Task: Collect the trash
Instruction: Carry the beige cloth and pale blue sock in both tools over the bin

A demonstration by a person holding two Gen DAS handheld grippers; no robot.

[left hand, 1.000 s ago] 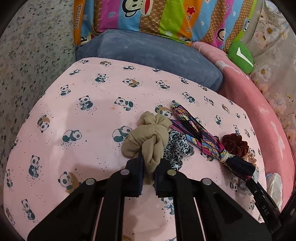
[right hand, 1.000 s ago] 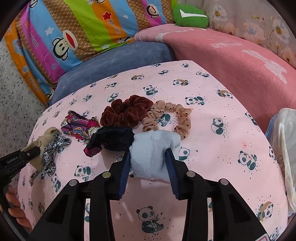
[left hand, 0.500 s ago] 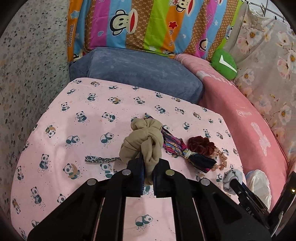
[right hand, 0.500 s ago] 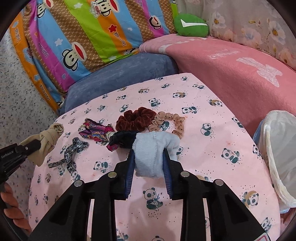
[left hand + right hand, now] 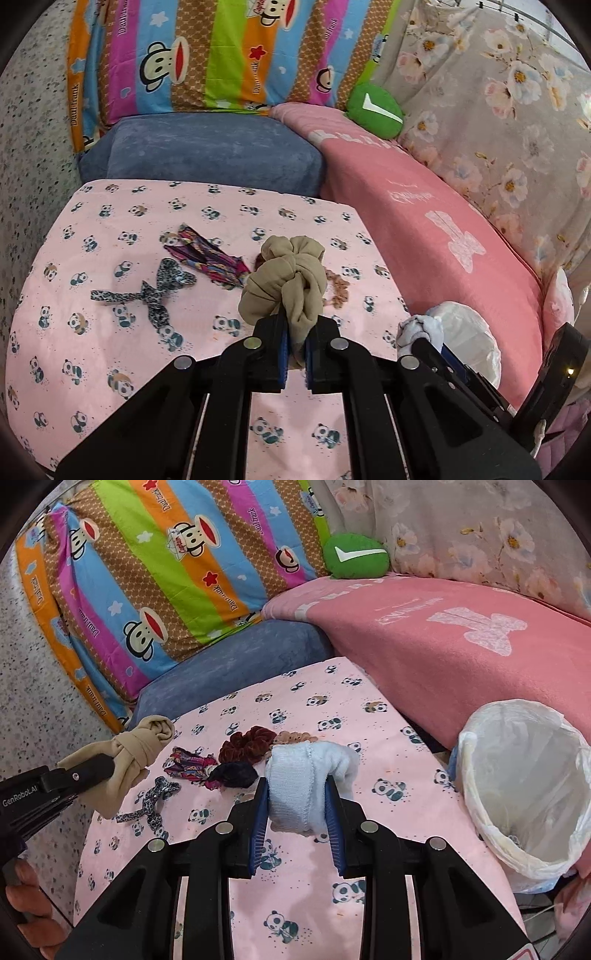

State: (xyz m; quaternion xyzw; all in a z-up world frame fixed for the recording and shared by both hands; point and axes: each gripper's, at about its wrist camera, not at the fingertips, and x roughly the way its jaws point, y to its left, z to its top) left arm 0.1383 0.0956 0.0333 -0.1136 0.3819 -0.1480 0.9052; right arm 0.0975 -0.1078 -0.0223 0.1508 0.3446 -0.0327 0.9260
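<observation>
My left gripper is shut on a knotted beige cloth and holds it above the pink panda-print table. It also shows at the left of the right wrist view. My right gripper is shut on a rolled pale-blue sock, lifted off the table. The sock also shows in the left wrist view. A bin lined with a white bag stands off the table's right edge, to the right of the sock.
On the table lie a leopard-print bow, a multicoloured band, a maroon scrunchie, a dark scrunchie and a tan scrunchie. A blue cushion and a pink sofa seat border the table.
Both grippers have risen off the table with their cloths and swung right toward the bin. The leopard bow, once under the beige cloth, now lies apart on the table.
</observation>
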